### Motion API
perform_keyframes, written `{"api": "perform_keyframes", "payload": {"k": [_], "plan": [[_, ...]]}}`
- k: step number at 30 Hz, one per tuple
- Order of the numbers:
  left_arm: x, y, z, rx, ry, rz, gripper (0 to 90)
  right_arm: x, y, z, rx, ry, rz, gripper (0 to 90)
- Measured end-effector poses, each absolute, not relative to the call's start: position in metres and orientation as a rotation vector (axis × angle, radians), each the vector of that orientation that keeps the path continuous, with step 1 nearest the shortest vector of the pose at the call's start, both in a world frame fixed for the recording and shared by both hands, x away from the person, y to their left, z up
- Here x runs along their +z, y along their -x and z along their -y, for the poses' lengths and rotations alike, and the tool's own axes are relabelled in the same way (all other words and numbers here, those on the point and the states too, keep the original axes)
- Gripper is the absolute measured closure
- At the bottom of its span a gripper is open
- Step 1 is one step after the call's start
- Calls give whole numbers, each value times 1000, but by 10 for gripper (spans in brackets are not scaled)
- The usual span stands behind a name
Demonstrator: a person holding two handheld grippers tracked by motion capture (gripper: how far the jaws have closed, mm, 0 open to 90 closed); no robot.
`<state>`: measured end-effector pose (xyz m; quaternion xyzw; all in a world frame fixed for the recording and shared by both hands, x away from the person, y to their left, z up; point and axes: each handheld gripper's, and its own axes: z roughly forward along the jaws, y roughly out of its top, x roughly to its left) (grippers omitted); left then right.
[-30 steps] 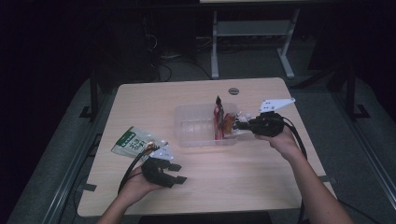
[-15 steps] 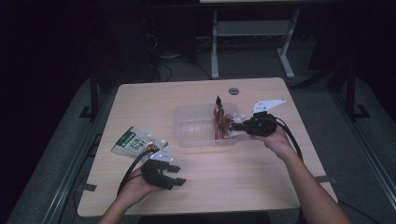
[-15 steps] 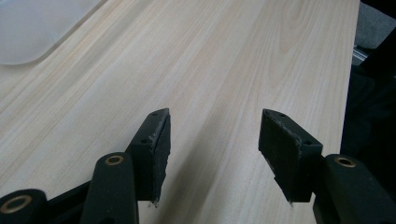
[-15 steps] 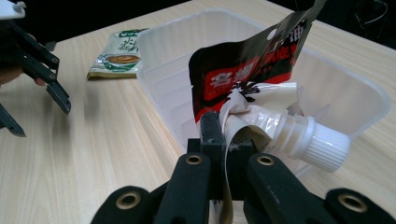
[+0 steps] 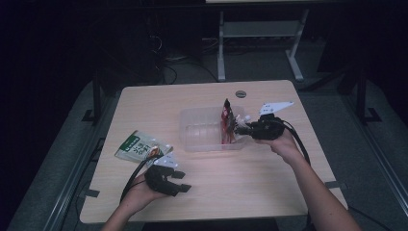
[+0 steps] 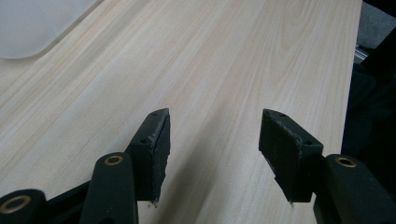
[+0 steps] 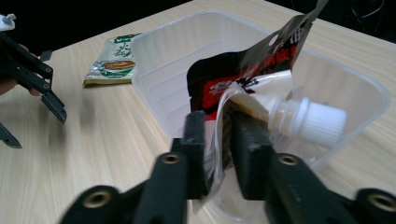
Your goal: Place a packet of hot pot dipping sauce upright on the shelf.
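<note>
A clear plastic tub (image 5: 204, 130) sits near the middle of the bench (image 5: 211, 192). Inside it, at the end nearest the right gripper (image 7: 219, 144), a red-and-black spouted pouch (image 7: 243, 88) stands upright, its top edge rising above the tub's rim; the rest of the tub looks bare.

The right gripper (image 5: 245, 129) reaches over the tub's near wall, and its jaws are pinched closed on the pouch's lower edge, the foil crumpled between them. The pouch carries a white screw cap (image 7: 317, 122) on a clear spout that juts sideways just beyond the jaws, and pale lettering on its dark face.

On the far side of the tub from the right gripper, a green and white sachet (image 5: 139, 147) lies flat on the bench, apart from the tub. The left gripper (image 5: 179, 182) hovers low over bare wood just beside that sachet, towards the person. Its jaws stand wide apart with nothing between them (image 6: 215, 140).
</note>
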<state>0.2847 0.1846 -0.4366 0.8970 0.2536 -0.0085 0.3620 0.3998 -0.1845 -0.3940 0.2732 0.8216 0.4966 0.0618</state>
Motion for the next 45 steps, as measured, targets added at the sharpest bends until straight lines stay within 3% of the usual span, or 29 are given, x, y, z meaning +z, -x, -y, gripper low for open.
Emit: {"api": "perform_keyframes", "payload": {"k": [9,13,27,45], "plan": [[-434,-289,-184,-12,-2297,-647,428,-393,-395,188,1480,-880,-2489,504],[-432,-292,-184,-12,-2300,-638,428,-392,-390,188,1470,-880,-2497,457],[-432,-298,-184,-4,-2314,-616,410,-397,-361,199,1418,-892,-2523,382],[-437,-300,-188,-4,-2328,-642,382,-424,-324,170,1260,-852,-2694,299]]}}
